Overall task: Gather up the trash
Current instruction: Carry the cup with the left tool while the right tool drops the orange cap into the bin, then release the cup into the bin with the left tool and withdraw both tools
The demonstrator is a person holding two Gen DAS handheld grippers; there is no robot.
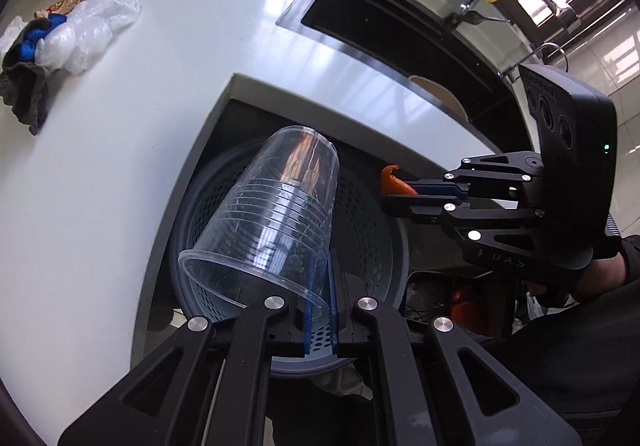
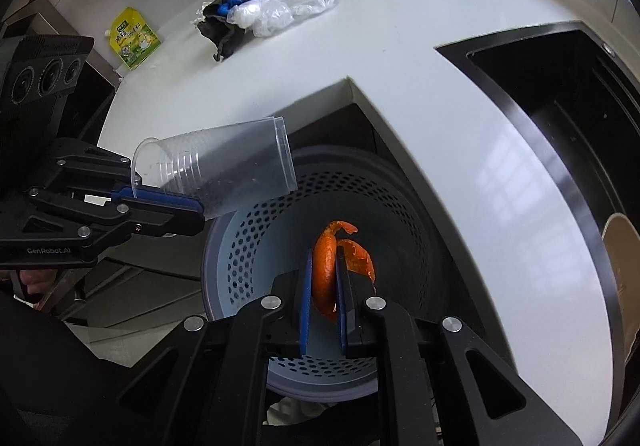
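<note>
Below, perforated bin [image 2: 256, 246]; orange peel [image 2: 325, 270] clamped inside right claw [image 2: 323, 286].

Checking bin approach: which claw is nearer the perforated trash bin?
Right. The right claw, gripping orange peel, hangs over the bin mouth; the left claw, holding clear cups, is at its rim.

On the side of your left gripper [image 2: 202, 211], in the right wrist view, you can read "GenRobot.AI" in pale letters. On your right gripper [image 1: 384, 191], in the left wrist view, you can make out only the letters "DAS". The yellow-green pouch [image 2: 134, 37] beyond the counter's far left edge carries print too small for you to read.
</note>
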